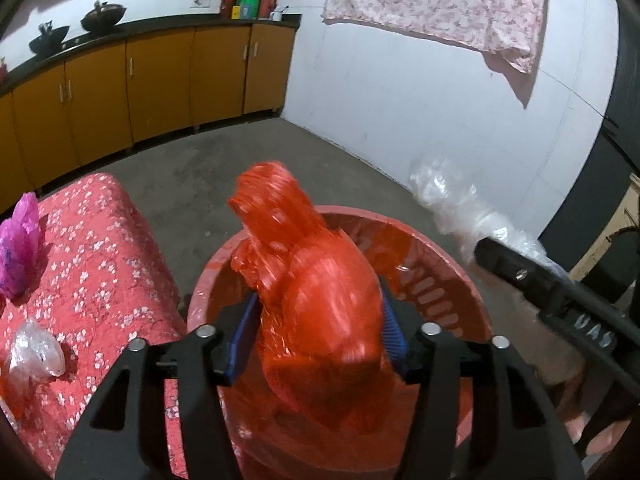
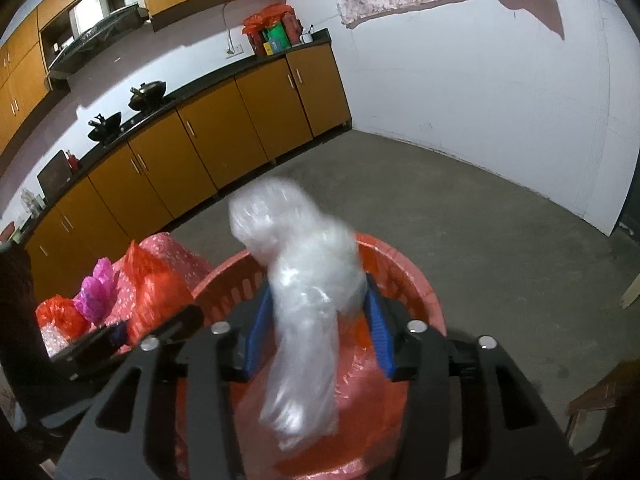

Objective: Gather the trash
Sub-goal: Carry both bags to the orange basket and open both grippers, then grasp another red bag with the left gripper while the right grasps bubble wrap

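while both tools hang above the round red plastic bin (image 1: pixel 432 248) at lower centre of each frame, each carries a load. left gripper (image 1: pixel 316 332): its blue-padded fingers (image 1: pixel 242 344) are clamped on a crumpled red plastic bag (image 1: pixel 320 280), which stands up between them directly over the bin's opening; the bag is blurred. right gripper (image 2: pixel 312 320): its blue-padded fingers (image 2: pixel 258 332) are clamped on a crumpled clear plastic bag (image 2: pixel 304 292), also blurred, held over the same bin (image 2: pixel 404 264), which is lined with red plastic film.

in the left wrist view the right gripper and its clear load (image 1: pixel 448 200) enter from the right edge, just beside the bin rim.

at lower left of the left wrist view, a surface covered in pink floral cloth (image 1: pixel 100 248) touches the bin's side. on it lie a magenta crumpled plastic bag (image 1: pixel 18 248) and a small clear crumpled plastic bag (image 1: pixel 34 354), well apart from each other. the right wrist view shows one more red plastic bag (image 2: pixel 60 314) at its left edge, beside the magenta one (image 2: pixel 96 290).

background: orange-brown cabinets (image 2: pixel 208 144) under a dark counter, and a pink floral sheet (image 1: pixel 440 0) hanging at upper right.
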Motion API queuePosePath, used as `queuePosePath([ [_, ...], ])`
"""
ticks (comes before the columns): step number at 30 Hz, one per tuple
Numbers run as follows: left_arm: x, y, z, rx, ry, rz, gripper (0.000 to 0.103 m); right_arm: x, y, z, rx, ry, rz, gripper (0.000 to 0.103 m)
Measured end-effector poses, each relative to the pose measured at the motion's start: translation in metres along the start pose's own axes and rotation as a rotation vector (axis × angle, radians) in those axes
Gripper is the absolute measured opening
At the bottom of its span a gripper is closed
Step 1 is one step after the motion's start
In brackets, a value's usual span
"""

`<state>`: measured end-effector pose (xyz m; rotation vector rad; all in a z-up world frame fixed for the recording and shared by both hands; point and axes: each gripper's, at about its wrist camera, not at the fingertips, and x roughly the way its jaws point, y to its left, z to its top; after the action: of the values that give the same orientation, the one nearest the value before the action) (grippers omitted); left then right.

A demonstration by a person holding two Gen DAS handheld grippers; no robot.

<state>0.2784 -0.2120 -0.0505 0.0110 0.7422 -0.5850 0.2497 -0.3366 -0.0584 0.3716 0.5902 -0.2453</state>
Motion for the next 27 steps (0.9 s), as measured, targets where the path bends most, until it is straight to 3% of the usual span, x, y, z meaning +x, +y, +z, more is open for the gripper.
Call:
queuePosePath([
  [6,-0.006,0.011,-0.003,-0.046,0.005,0.016,0.074,-0.006,-0.002,0.002,0.005,-0.032,-0.018,0.063],
  [8,-0.016,0.016,-0.004,-0.063,-0.009,0.028,0.08,-0.014,-0.001,-0.002,0.004,-0.062,-0.044,0.084],
  [11,-0.03,0.021,-0.005,-0.077,-0.044,0.064,0.093,-0.029,0.003,-0.009,-0.028,-0.139,-0.12,0.099],
  [16,-0.063,0.025,-0.011,-0.076,-0.086,0.133,0.098,-0.041,0.016,-0.017,-0.1,-0.164,-0.168,0.099],
  [27,-0.149,0.051,-0.044,-0.066,-0.169,0.286,0.101,-0.071,0.068,-0.034,-0.177,-0.174,-0.051,0.099],
])
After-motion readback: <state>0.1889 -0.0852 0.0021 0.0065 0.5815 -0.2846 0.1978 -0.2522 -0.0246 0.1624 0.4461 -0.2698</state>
